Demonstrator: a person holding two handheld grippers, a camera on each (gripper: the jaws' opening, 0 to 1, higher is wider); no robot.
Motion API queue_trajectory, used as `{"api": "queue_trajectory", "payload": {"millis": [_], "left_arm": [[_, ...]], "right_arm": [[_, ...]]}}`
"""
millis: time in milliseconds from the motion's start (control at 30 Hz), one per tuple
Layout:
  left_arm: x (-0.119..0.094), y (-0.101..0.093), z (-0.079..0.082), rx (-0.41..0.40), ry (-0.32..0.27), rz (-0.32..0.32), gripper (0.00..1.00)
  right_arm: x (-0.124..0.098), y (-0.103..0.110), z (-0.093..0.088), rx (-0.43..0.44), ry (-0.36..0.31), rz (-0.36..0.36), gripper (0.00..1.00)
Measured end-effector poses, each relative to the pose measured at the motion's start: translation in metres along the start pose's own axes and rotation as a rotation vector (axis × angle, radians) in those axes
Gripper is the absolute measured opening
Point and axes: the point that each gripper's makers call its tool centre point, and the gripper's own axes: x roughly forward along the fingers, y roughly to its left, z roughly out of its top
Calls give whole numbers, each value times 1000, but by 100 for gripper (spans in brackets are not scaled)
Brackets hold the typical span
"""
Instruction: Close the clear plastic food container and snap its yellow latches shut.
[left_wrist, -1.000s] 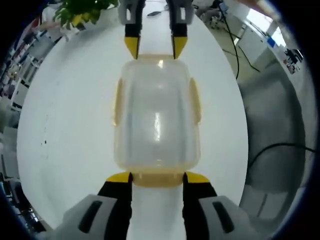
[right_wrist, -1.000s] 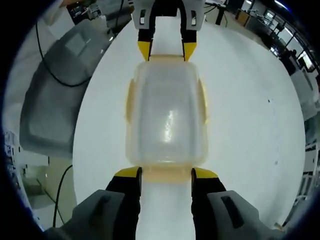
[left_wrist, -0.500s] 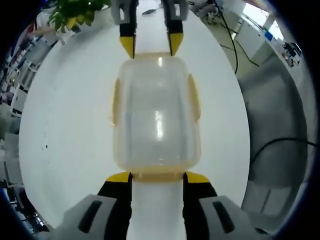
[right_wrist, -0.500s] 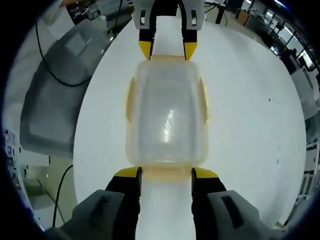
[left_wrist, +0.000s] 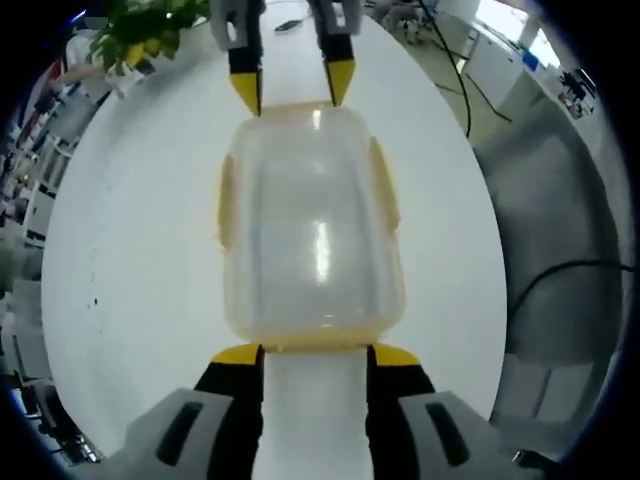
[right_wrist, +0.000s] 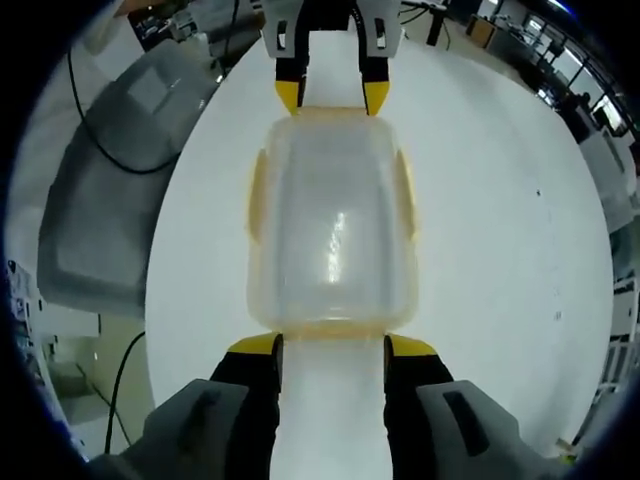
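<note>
My left gripper (left_wrist: 314, 352) and right gripper (right_wrist: 332, 342), both spread, have closed in on the container (left_wrist: 310, 225) ends (no writing legible).

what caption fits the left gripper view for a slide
Clear food container on a white table, left gripper open at its near end, right gripper open at the far end.

Left claw (left_wrist: 314, 354) and right claw (right_wrist: 332, 345) nose to nose, jaws parted, yellow tips forward.
</note>
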Motion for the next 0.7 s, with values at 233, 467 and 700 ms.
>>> {"api": "queue_trajectory", "payload": {"millis": [233, 467, 700], "left_arm": [[2, 0, -1, -1, -9, 2, 35], [2, 4, -12, -15, 1, 8, 38], [-11, 4, -20, -199, -67, -28, 42]], "right_arm": [[6, 1, -2, 21, -1, 14, 39], [10, 7, -12, 58, 5, 48, 39], [-1, 5, -22, 210, -20, 22, 43]]}}
